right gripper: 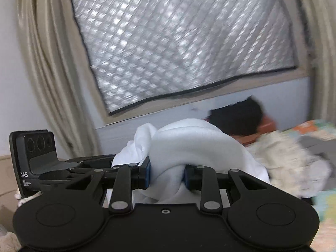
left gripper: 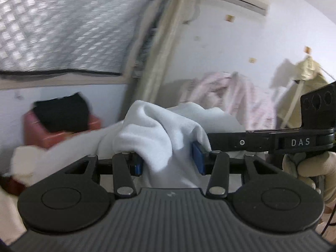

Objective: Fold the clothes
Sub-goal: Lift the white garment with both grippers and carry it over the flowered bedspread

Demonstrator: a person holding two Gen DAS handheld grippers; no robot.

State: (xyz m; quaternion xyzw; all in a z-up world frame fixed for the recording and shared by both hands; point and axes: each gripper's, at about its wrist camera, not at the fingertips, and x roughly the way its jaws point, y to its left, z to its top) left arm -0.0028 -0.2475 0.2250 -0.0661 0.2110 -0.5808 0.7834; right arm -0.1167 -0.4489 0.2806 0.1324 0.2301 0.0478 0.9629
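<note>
A white fleece garment (left gripper: 151, 134) bunches up between the blue pads of my left gripper (left gripper: 169, 160), which is shut on it and lifted off the bed. The same white garment (right gripper: 189, 147) drapes over my right gripper (right gripper: 167, 176), whose blue pads pinch a fold of it. The two grippers hold the cloth side by side: the right gripper's black body (left gripper: 273, 141) shows at the right of the left wrist view, with a gloved hand (left gripper: 304, 168) under it. The left gripper's body (right gripper: 35, 155) shows at the left of the right wrist view.
A red box (left gripper: 63, 132) with a black garment (left gripper: 63, 113) on it stands below the covered window (right gripper: 178, 42). Beige curtains (right gripper: 48, 63) hang beside it. Pink clothing (left gripper: 231, 92) hangs on the wall. More clothes (right gripper: 283, 159) lie on a patterned bed cover (right gripper: 315, 128).
</note>
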